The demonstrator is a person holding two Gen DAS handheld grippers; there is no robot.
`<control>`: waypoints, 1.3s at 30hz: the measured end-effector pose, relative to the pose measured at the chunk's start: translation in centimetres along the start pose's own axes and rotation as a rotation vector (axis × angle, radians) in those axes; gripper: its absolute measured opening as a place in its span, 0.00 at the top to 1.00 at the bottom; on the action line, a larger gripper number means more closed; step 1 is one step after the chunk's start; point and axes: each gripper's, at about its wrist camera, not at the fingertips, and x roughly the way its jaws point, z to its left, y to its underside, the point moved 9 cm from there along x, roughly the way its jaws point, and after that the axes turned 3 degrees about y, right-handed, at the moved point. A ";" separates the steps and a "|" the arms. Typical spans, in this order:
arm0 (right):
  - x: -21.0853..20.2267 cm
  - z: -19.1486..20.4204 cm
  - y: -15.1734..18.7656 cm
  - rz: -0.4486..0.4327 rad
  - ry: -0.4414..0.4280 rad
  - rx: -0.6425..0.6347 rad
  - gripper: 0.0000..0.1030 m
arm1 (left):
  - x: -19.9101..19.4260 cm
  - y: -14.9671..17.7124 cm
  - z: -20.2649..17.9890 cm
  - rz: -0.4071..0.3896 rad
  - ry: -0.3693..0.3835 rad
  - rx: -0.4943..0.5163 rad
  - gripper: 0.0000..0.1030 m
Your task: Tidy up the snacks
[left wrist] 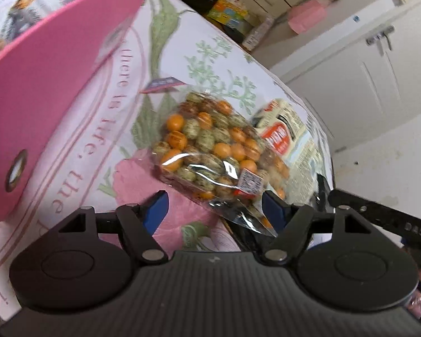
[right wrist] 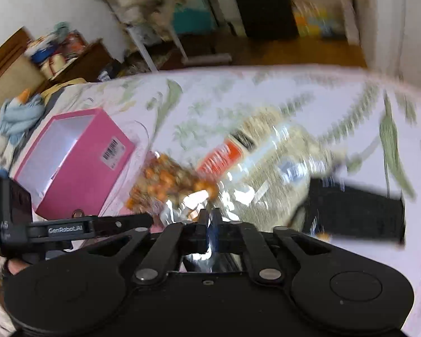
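A clear bag of orange and green candy balls [left wrist: 210, 146] lies on the flowered cloth, and its crinkled near end sits between the blue pads of my left gripper [left wrist: 214, 210]. That gripper is open and its pads do not press the bag. Beside the candy lies a red-and-white snack bag [left wrist: 283, 132]. In the blurred right wrist view, the candy bag [right wrist: 168, 185] and the snack bag [right wrist: 233, 151] lie ahead. My right gripper [right wrist: 209, 220] is shut on a shiny foil edge that seems to belong to the snack bag.
An open pink box [right wrist: 78, 157] stands left of the snacks, and its wall [left wrist: 50, 90] fills the upper left of the left wrist view. A dark flat object [right wrist: 353, 210] lies to the right. The flowered table [right wrist: 322, 106] ends at white cupboards [left wrist: 365, 64].
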 end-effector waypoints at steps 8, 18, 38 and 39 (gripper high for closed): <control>4.5 1.9 -3.1 -0.045 -0.007 -0.049 0.43 | -0.2 0.4 0.1 0.010 0.011 -0.018 0.31; 6.1 0.9 -1.6 0.080 -0.301 0.092 0.30 | -0.1 0.6 0.4 0.006 0.045 -0.076 0.33; 8.3 6.4 3.7 0.139 -0.002 -0.493 0.09 | -0.2 1.1 0.5 0.051 -0.043 -0.008 0.43; 8.9 6.2 3.8 0.149 -0.009 -0.474 0.08 | 0.0 1.1 0.4 0.052 -0.039 -0.009 0.43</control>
